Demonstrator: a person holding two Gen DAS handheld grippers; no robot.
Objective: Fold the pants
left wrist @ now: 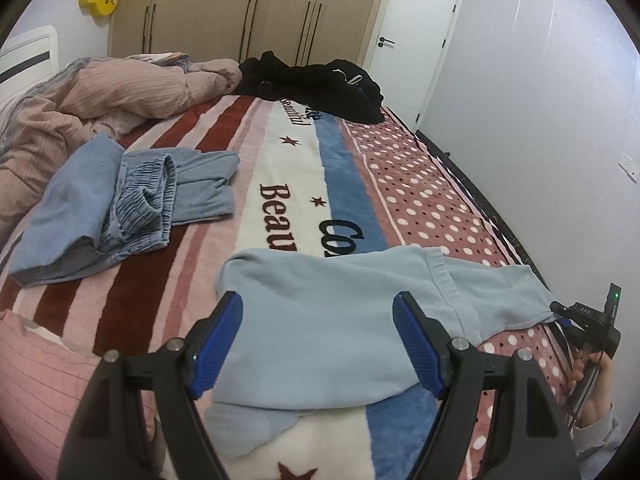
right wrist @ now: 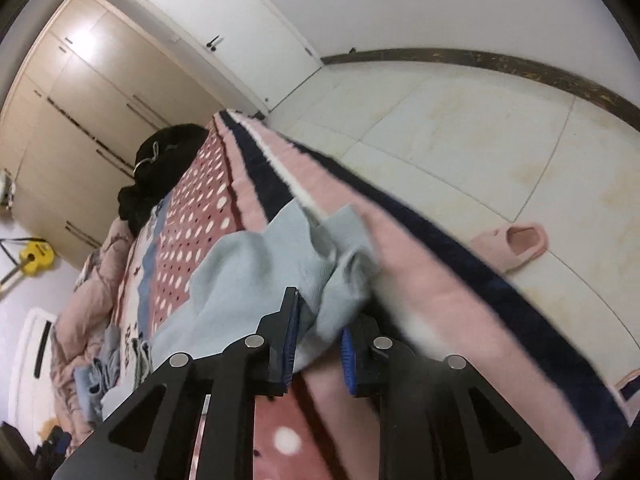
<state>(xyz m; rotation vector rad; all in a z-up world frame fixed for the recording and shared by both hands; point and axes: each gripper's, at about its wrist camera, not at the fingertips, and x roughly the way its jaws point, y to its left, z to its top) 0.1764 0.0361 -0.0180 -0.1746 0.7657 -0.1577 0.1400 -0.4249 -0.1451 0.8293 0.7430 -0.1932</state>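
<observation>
Light blue pants lie spread on the patterned bed blanket. My left gripper is open, hovering just above the pants' middle, holding nothing. My right gripper shows at the right edge of the left wrist view, at the pants' cuff end by the bed's edge. In the right wrist view my right gripper has its blue pads closed partway on a bunched cuff of the pants, with fabric between the jaws.
Folded blue-grey pants lie at the left on the bed. A pink duvet and black clothes lie at the far end. Wardrobes and a door stand behind. A pink slipper lies on the floor.
</observation>
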